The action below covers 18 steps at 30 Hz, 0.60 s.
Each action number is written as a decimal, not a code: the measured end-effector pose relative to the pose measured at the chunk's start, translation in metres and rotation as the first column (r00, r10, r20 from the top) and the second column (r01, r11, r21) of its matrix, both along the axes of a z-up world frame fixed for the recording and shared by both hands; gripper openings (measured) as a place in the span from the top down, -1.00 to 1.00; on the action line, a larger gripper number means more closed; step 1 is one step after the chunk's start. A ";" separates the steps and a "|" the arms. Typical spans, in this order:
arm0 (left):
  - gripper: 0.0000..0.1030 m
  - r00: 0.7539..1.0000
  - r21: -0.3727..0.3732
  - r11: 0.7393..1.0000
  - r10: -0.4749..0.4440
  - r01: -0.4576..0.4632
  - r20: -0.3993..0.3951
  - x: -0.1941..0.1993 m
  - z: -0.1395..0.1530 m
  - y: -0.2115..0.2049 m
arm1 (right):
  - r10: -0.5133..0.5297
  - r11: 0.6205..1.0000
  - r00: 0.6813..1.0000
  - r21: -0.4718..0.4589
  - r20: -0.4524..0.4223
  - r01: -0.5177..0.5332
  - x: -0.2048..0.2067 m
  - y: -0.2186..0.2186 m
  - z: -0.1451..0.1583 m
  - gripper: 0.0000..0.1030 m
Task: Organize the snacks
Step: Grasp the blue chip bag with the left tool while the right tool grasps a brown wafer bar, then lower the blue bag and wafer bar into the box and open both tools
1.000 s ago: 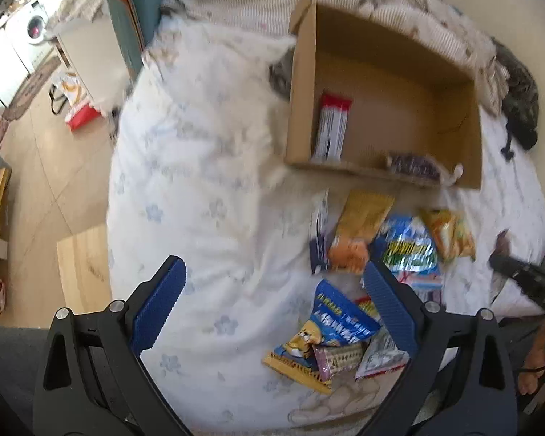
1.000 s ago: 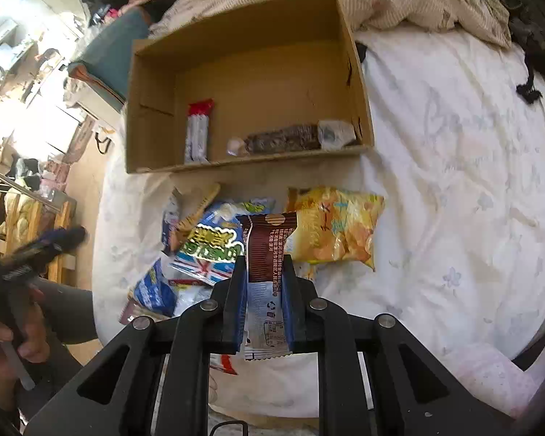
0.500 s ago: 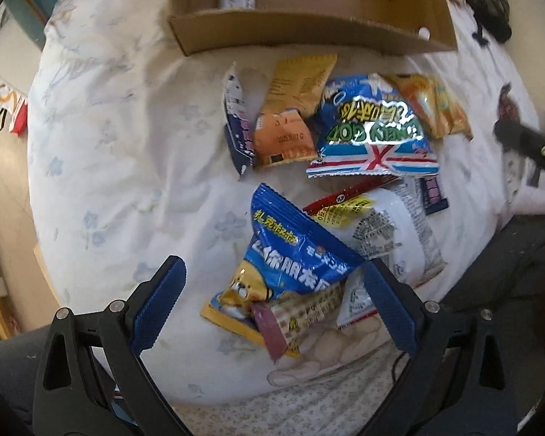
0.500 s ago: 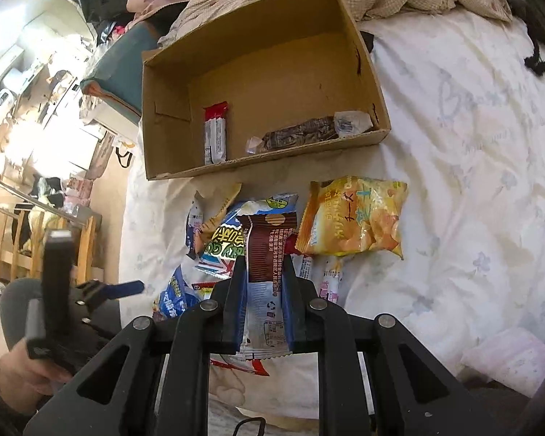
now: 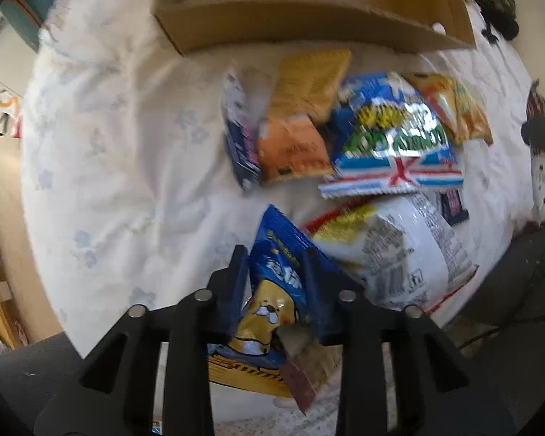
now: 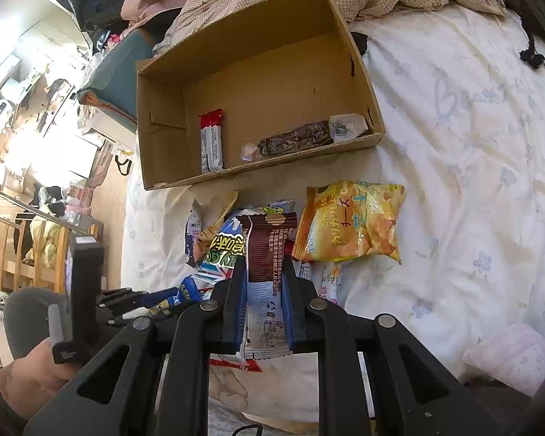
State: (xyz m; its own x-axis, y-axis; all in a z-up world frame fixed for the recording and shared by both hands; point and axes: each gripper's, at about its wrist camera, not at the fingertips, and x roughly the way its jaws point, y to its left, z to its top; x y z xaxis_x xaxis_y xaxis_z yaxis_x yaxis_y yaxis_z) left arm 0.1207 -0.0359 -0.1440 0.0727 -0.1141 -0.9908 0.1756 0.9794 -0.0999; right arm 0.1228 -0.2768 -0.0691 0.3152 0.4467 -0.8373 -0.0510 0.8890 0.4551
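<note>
Blue snack bag (image 5: 278, 276) pinched, left gripper (image 5: 275, 265) | brown wrapper (image 6: 267, 250) clamped, right gripper (image 6: 264, 272)

Left wrist cam is looking steeply down along its fingers (image 5: 238, 272), sitting close over the snack pile (image 5: 345, 152) just short of the cardboard box (image 5: 309, 29). Right wrist cam is sitting farther back from the box (image 6: 258, 167), facing it at a shallower angle. Both are sharing box, pile and bed (image 6: 472, 145).

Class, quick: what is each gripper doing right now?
Left gripper: closed on the blue snack bag.
Right gripper: closed on the brown snack packet.
</note>
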 end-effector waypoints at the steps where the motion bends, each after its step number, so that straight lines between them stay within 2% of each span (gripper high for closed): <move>1: 0.55 1.000 0.008 1.000 0.008 -0.009 0.015 0.001 0.003 0.002 | 0.000 1.000 1.000 0.000 -0.001 0.000 0.000 0.000 0.000 0.66; 3: 0.67 0.999 -0.011 0.999 0.042 -0.042 0.029 0.004 0.009 0.009 | -0.005 1.000 1.000 0.006 -0.008 0.005 0.001 -0.001 -0.001 0.66; 8: 0.73 0.987 -0.050 0.991 0.131 -0.126 0.094 0.009 0.032 0.038 | -0.018 1.000 1.000 0.015 -0.007 0.018 0.001 -0.004 0.000 0.66; 12: 0.75 0.965 -0.109 0.974 0.212 -0.196 0.156 0.017 0.055 0.054 | -0.024 1.000 1.000 0.019 -0.001 0.024 -0.001 -0.006 0.002 0.66; 18: 0.76 0.938 -0.168 0.951 0.290 -0.260 0.192 0.029 0.065 0.065 | -0.031 0.999 0.999 0.033 0.008 0.031 -0.003 -0.008 0.005 0.66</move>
